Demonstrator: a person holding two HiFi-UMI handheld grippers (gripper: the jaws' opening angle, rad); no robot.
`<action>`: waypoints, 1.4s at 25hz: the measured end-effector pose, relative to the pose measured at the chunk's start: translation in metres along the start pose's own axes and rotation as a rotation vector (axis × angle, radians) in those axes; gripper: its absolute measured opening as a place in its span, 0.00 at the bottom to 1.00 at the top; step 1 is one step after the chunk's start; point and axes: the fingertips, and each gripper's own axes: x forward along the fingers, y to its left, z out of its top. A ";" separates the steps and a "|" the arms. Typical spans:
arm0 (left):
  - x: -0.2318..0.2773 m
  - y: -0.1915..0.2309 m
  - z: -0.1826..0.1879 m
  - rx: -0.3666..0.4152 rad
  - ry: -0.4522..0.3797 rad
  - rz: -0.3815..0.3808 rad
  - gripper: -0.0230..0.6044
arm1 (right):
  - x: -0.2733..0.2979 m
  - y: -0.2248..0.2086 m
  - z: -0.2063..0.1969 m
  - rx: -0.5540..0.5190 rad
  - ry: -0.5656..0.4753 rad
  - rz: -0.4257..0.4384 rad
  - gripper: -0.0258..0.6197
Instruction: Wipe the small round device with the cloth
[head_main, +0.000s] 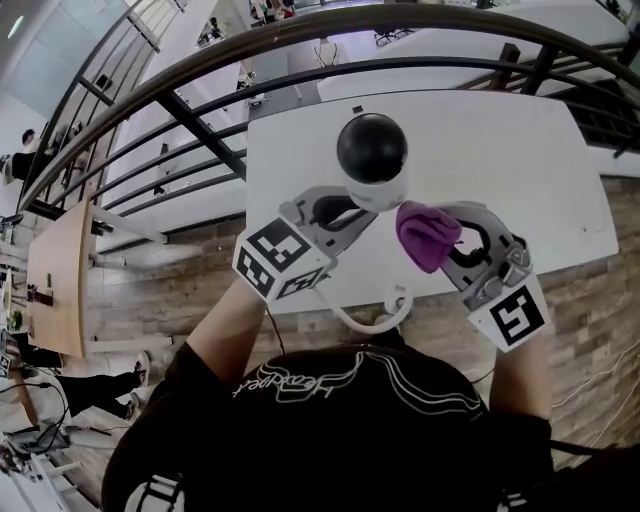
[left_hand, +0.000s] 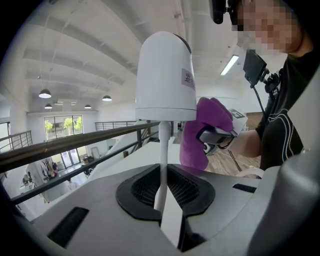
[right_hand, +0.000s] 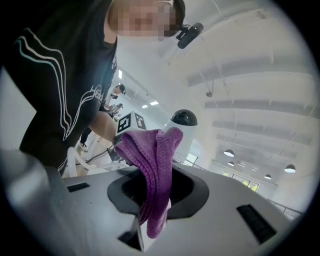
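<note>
Left gripper (left_hand: 163, 199) is narrowed onto the thin white stem (left_hand: 162, 150) under the small round device (left_hand: 165, 75) and holds it upright. The head view shows the device over the near half of the white counter (head_main: 520, 150), its glossy black dome (head_main: 371, 147) on top and its white body below. A small label (left_hand: 187, 78) sits on the side of the white body; its print is too small to read. Just to the right, a purple cloth (head_main: 428, 235) is bunched close against the lower side of the device, though actual contact cannot be made out. The right gripper (right_hand: 150, 202) is clamped on this cloth, whose folds spill up and out of the jaws. Each gripper carries a cube with black-and-white square markers (head_main: 280, 260). A white cable (head_main: 385, 318) loops below the counter's near edge. The floor around it is wood plank (head_main: 170, 290), and a dark metal railing (head_main: 200, 72) curves behind, with an open hall and round ceiling lamps (left_hand: 45, 93) beyond.
</note>
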 end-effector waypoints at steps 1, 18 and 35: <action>0.000 0.000 0.000 0.001 -0.001 -0.002 0.12 | -0.003 0.000 -0.002 0.028 0.005 -0.006 0.13; 0.001 -0.003 0.006 0.072 0.027 0.116 0.12 | -0.005 -0.124 0.020 0.189 -0.281 0.040 0.13; 0.002 -0.001 0.006 0.063 0.041 0.164 0.12 | 0.073 -0.114 0.038 0.275 -0.418 0.568 0.13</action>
